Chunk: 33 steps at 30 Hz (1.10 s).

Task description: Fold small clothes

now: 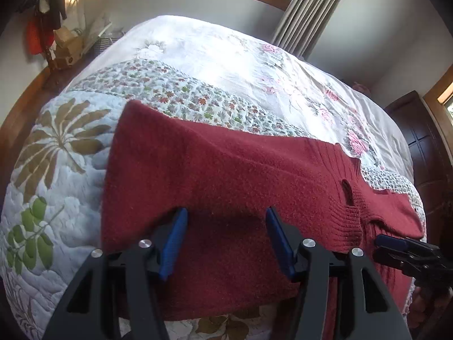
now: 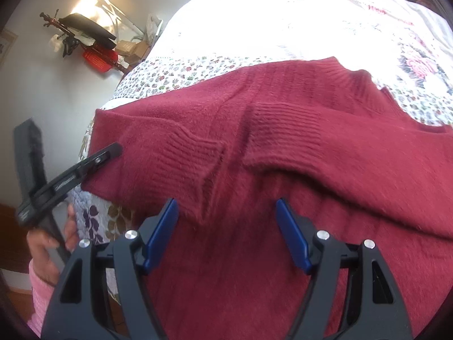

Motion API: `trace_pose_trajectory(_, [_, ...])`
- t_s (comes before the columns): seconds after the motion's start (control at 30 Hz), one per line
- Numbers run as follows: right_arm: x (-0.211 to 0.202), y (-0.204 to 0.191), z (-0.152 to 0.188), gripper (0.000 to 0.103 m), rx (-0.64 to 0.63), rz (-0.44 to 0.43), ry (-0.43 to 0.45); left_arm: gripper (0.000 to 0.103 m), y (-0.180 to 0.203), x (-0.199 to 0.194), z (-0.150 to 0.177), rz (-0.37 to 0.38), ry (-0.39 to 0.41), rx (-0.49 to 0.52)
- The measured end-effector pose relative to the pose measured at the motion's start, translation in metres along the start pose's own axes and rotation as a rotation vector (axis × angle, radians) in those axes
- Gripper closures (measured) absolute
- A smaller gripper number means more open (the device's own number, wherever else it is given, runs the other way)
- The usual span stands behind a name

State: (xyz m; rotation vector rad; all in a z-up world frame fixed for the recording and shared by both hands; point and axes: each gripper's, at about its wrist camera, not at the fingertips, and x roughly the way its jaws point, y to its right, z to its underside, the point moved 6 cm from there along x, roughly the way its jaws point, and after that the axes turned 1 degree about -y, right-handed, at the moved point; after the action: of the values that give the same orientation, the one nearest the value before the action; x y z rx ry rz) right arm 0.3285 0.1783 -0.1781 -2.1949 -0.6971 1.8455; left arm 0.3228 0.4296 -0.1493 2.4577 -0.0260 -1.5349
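Observation:
A dark red knitted sweater (image 1: 226, 170) lies flat on the bed near its front edge. Both sleeves are folded across its body, and their ribbed cuffs (image 2: 195, 153) meet near the middle. My left gripper (image 1: 226, 209) is open, hovering low over the sweater's left part with only flat fabric between its blue pads (image 1: 174, 240). Over the sweater's lower middle my right gripper (image 2: 226, 201) is open too and grips nothing. The left gripper (image 2: 114, 149) appears side-on at the sweater's left edge, held by a hand (image 2: 48, 243) in a pink sleeve. The right gripper (image 1: 380, 245) shows at the sweater's right edge.
The bed carries a quilted floral cover (image 1: 56, 170) and a white flowered sheet (image 1: 226, 56) farther back. Boxes and a rack of clutter (image 2: 96, 45) stand past the bed's far left corner. A grey curtain (image 1: 308, 8) and a dark wooden cabinet (image 1: 424, 147) are at the right.

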Motion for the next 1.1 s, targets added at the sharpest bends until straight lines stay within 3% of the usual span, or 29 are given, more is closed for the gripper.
trace_pose_trajectory(0.1, [0.012,-0.006,-0.012,0.036,0.01,-0.035,-0.011,0.045,-0.004,-0.012,-0.004,0.054,0.017,-0.061])
trace_pose_trajectory(0.23, [0.026,-0.021,-0.017,0.06,0.008,-0.137,-0.054,0.044,-0.017,-0.027,-0.007,0.036,0.052,-0.106])
trace_pose_trajectory(0.33, [0.032,-0.026,-0.018,0.095,-0.011,-0.143,-0.062,0.044,-0.021,-0.032,-0.01,0.036,0.063,-0.125])
trace_pose_trajectory(0.5, [-0.008,-0.018,-0.019,0.097,-0.023,-0.18,0.032,0.04,-0.019,-0.04,-0.013,0.016,0.087,-0.112])
trace_pose_trajectory(0.67, [-0.064,0.008,-0.023,0.097,-0.024,-0.114,0.135,0.04,0.007,-0.032,-0.016,0.032,0.078,-0.068])
trace_pose_trajectory(0.93, [-0.131,0.108,-0.009,0.097,0.13,0.003,0.232,0.04,0.066,-0.005,-0.012,0.039,0.04,0.04])
trace_pose_trajectory(1.1, [-0.149,0.169,0.007,0.097,0.223,0.078,0.259,0.04,0.092,0.011,-0.009,0.02,0.022,0.097])
